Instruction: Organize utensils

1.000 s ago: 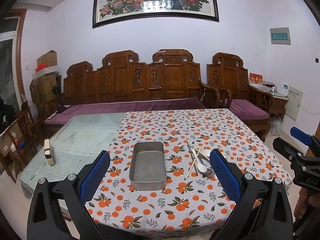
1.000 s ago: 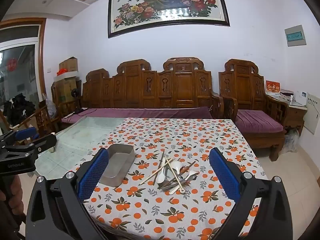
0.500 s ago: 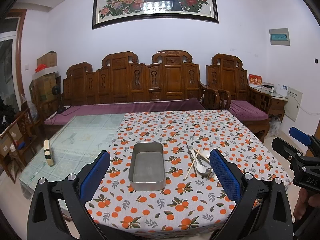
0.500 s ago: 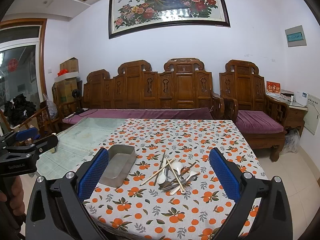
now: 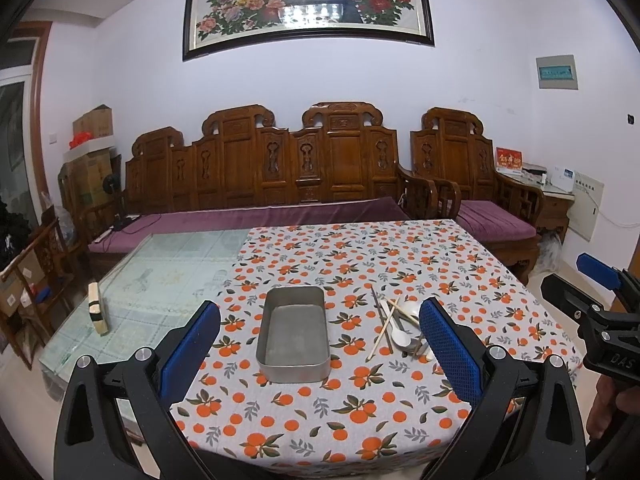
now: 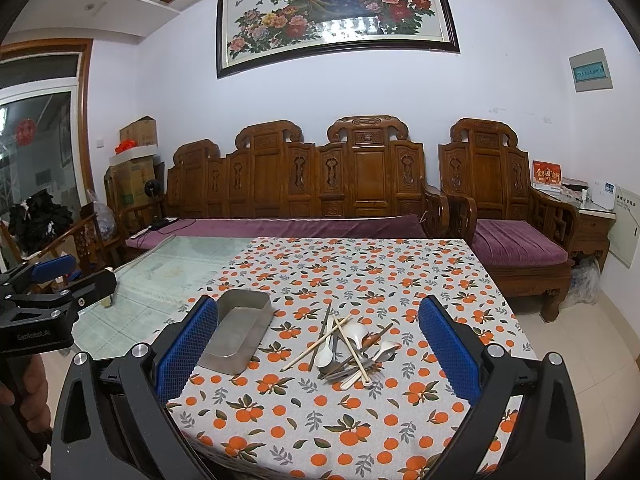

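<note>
An empty rectangular metal tray (image 5: 294, 332) lies on the orange-print tablecloth (image 5: 360, 256), also in the right wrist view (image 6: 238, 334). To its right is a loose pile of utensils (image 5: 398, 328): white spoons, metal cutlery, wooden and dark chopsticks, clearest in the right wrist view (image 6: 348, 348). My left gripper (image 5: 320, 348) is open and empty, above the table's near edge, facing the tray. My right gripper (image 6: 318, 344) is open and empty, near the table's front edge, facing the pile. Each gripper shows at the edge of the other's view (image 5: 600, 308) (image 6: 52, 292).
The left part of the table is bare glass (image 5: 160, 276) with a small block (image 5: 97, 314) standing on it. A carved wooden sofa (image 5: 280, 184) with purple cushions stands behind the table, an armchair (image 5: 480, 200) to the right, boxes (image 5: 92, 160) at the left wall.
Both grippers have drawn back and risen slightly; the tray and utensils look a little smaller and farther. Nothing on the table has moved.
</note>
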The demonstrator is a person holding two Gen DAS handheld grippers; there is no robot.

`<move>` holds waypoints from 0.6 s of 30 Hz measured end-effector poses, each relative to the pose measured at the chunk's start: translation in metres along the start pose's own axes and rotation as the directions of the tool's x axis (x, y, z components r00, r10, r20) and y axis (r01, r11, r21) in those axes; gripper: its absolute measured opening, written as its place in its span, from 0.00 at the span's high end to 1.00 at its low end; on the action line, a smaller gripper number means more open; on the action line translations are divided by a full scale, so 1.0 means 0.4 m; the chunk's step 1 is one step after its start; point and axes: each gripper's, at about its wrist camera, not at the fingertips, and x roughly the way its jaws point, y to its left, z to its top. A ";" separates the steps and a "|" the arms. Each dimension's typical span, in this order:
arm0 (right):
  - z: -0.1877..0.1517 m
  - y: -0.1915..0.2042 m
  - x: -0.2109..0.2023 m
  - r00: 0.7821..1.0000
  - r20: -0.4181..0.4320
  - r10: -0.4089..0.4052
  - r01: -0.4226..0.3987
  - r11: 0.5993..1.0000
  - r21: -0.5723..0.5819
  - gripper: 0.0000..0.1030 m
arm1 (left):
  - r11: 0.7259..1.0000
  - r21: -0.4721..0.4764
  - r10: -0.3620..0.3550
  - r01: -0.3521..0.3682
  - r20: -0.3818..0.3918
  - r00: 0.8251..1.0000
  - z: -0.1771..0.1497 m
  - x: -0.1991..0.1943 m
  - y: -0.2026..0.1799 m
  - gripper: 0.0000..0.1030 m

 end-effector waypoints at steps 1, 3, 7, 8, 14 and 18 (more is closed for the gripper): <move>0.000 -0.001 0.000 1.000 0.000 0.001 -0.001 1.000 0.001 0.03 | 1.000 0.000 0.001 -0.001 -0.001 1.000 0.000 0.000 -0.001 0.06; -0.001 -0.001 0.000 1.000 0.000 0.001 -0.001 1.000 0.001 0.03 | 1.000 0.000 0.001 -0.001 0.001 1.000 -0.001 0.000 -0.002 0.06; -0.002 -0.004 0.000 1.000 0.001 0.001 -0.001 1.000 0.002 0.03 | 1.000 0.000 0.002 -0.002 0.001 1.000 0.001 -0.001 -0.005 0.06; -0.002 -0.004 0.000 1.000 0.000 0.001 -0.001 1.000 0.001 0.03 | 1.000 0.000 0.001 -0.001 0.001 1.000 0.000 -0.001 -0.003 0.06; 0.013 0.016 -0.006 1.000 0.002 0.002 -0.002 1.000 0.002 0.03 | 1.000 0.004 -0.001 0.001 0.005 1.000 0.003 -0.009 -0.010 0.06; 0.010 0.012 -0.006 1.000 0.002 0.003 -0.003 1.000 0.002 0.03 | 1.000 0.003 -0.003 0.003 0.008 1.000 0.009 -0.014 -0.015 0.06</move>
